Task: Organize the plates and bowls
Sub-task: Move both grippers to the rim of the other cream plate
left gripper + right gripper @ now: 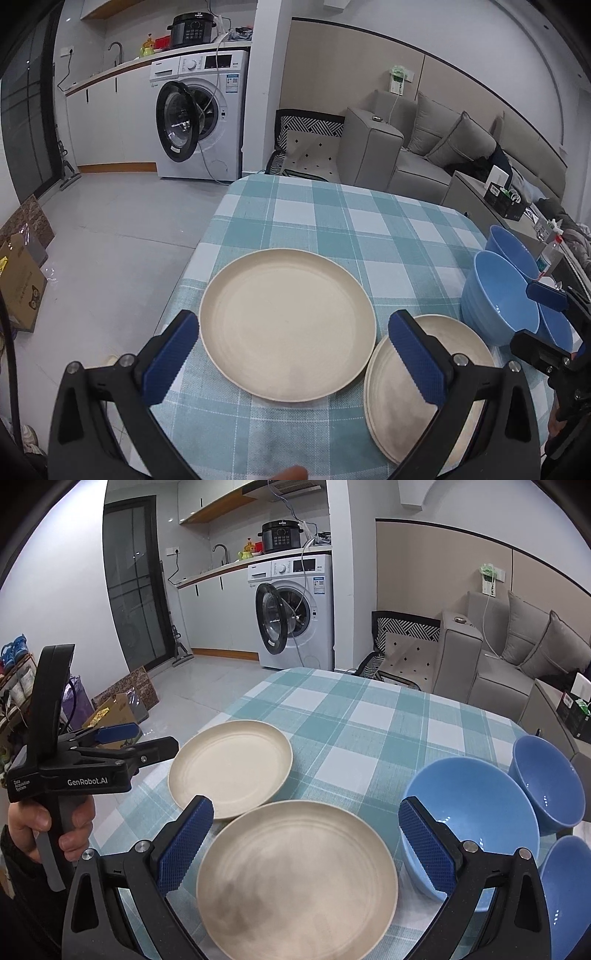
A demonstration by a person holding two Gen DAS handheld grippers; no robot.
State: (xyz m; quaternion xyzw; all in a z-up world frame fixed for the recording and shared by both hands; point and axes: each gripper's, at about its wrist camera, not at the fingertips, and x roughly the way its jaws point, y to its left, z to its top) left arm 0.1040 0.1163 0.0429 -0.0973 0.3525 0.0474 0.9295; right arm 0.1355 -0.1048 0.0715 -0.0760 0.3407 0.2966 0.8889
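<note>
A cream plate [288, 332] lies alone on the checked tablecloth [332, 221]; it also shows in the right wrist view [231, 766]. To its right a stack of cream plates [458, 354] overlaps its edge, seen close in the right wrist view [299, 878]. Three blue bowls [476, 812] stand at the right; the nearest also shows in the left wrist view [498, 295]. My left gripper [293, 358] is open and empty, its jaws astride the single plate. My right gripper [304, 845] is open and empty over the stack.
The table's left edge drops to a grey floor with cardboard boxes [18, 288]. A washing machine [199, 114] with its door open stands beyond. A grey sofa [424, 147] and a low side table [491, 199] are at the right.
</note>
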